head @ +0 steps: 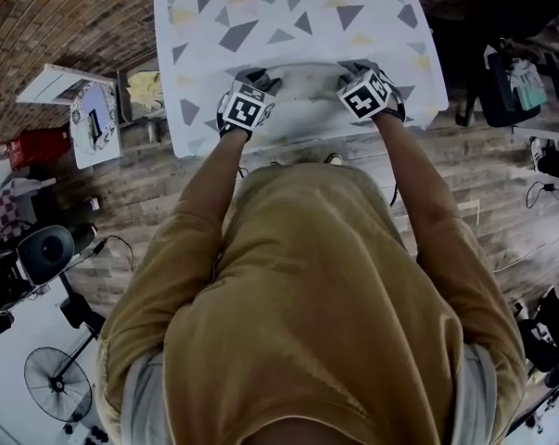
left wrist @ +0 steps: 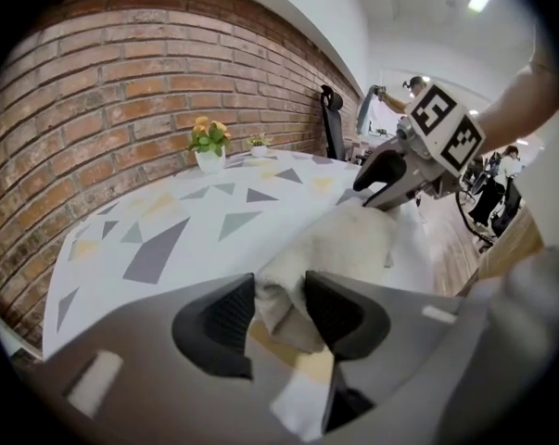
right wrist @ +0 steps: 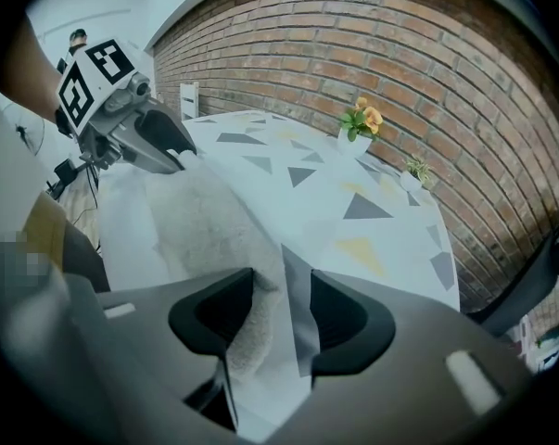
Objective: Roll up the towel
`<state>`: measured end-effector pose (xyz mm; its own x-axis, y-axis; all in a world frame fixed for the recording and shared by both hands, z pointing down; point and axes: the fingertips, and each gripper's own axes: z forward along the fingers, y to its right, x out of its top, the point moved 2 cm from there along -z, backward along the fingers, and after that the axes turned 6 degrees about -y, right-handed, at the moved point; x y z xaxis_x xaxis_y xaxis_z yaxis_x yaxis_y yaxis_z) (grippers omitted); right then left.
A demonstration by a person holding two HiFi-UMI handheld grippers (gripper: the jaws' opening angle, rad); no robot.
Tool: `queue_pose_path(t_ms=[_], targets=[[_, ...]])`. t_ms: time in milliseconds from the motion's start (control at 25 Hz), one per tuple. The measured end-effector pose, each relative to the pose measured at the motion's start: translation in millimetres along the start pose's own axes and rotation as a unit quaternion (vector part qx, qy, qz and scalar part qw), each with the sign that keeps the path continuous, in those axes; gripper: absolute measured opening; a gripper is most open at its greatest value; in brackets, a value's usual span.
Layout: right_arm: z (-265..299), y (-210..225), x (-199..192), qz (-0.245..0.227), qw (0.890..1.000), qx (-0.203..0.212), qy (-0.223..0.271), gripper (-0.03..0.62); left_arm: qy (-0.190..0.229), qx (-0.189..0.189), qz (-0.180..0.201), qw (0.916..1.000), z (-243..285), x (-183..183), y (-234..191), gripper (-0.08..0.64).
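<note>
A cream towel point(head: 302, 80) lies partly rolled across the near edge of the table point(head: 260, 17), which wears a white cloth with grey and yellow triangles. My left gripper point(head: 257, 85) holds its left end. In the left gripper view the towel point(left wrist: 344, 244) fills the gap, and the left gripper point(left wrist: 279, 309) is shut on a fold. My right gripper point(head: 356, 70) sits at the towel's right end. In the right gripper view the towel point(right wrist: 200, 216) lies against the left pad only. Bare cloth shows beside the other pad, so the right gripper point(right wrist: 281, 313) is open.
A small pot of orange flowers point(right wrist: 358, 123) and a smaller plant point(right wrist: 416, 170) stand at the table's far edge by the brick wall. On the floor are a low rack point(head: 94, 119) to the left, a fan point(head: 57, 383) and a dark bag point(head: 506, 86) to the right.
</note>
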<state>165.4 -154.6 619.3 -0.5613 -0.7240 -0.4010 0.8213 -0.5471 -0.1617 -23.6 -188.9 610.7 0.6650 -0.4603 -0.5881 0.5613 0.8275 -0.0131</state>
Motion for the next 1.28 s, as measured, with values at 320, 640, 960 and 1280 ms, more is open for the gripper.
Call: queue_pose_path(t_ms=[320,640,960,1280], targets=[[-23.7,20.6,12.6,0.093,0.994,0.030,0.041,0.189,0.049,0.030,-0.025,0.9981,-11.3,0.2,-11.5,0.187],[-72.2,46.0,30.9,0.163,0.974,0.034,0.151,0.189,0.130,0.071,-0.089,0.9849,-61.4,5.9,-22.4,0.187],[-131.2,32.4,15.3,0.171,0.960,0.028,0.218,0.183,0.209,0.116,-0.127,0.9627,-124.2,10.9,-28.3,0.186],[-168.6,39.8,1.5,0.196,0.944,0.007,0.267,0.016,0.252,0.127,-0.142,0.9487,-160.7,30.5,-18.1,0.144]])
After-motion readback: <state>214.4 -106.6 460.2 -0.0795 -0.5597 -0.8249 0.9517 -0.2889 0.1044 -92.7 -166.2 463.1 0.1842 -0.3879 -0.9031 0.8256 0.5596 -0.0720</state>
